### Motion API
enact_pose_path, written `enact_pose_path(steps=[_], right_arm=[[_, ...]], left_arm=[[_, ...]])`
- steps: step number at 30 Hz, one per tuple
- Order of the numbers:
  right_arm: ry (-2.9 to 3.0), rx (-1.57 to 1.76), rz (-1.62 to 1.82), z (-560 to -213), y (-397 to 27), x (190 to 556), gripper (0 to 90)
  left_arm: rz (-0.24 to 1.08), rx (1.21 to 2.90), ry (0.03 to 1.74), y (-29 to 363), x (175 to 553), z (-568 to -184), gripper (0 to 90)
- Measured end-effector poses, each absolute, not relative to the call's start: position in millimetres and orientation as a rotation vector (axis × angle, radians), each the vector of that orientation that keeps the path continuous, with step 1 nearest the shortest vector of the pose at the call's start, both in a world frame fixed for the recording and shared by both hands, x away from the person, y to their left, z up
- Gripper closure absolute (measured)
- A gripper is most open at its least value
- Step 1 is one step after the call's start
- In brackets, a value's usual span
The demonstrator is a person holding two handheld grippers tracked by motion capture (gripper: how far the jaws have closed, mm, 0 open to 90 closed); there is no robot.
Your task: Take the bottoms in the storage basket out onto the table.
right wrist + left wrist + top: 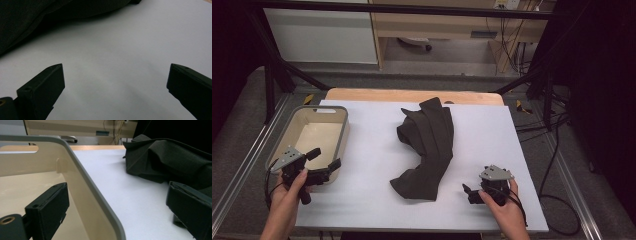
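Dark cloth [426, 150] crumpled on tabletop [362, 195], right of bin [343, 134], outside it. Bin empty. Left hand-held gripper [326, 161] jaws wide apart, straddling bin rim, holding nothing. Right hand-held gripper [468, 192] right of cloth, spread wide, empty. Judged: no grasp made, work barely begun.

Right gripper [115, 87]: jaws spread wide apart, nothing held between them, seen above bare surface.
Cloth [37, 17]: dark, crumpled, laid along the upper left of the view, clear of both jaws.
Table cover [120, 57]: white, plain, lightly shadowed.
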State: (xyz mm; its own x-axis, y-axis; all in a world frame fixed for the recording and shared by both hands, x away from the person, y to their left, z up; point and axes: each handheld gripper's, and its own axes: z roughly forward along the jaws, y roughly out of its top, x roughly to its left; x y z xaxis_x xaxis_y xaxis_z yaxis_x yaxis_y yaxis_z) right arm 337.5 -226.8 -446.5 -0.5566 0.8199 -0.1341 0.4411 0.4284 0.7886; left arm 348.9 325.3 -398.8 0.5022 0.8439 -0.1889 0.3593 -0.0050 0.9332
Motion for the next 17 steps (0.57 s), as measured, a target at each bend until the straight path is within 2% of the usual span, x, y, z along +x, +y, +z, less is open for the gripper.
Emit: enact_pose_path(steps=[17], right_arm=[[2.187, 1.071, 0.967, -448.3, -225.7, 338.7, 2.3]], left_arm=[[0.555, 1.562, 1.108, 341.1, 356.0, -398.6, 5.2]])
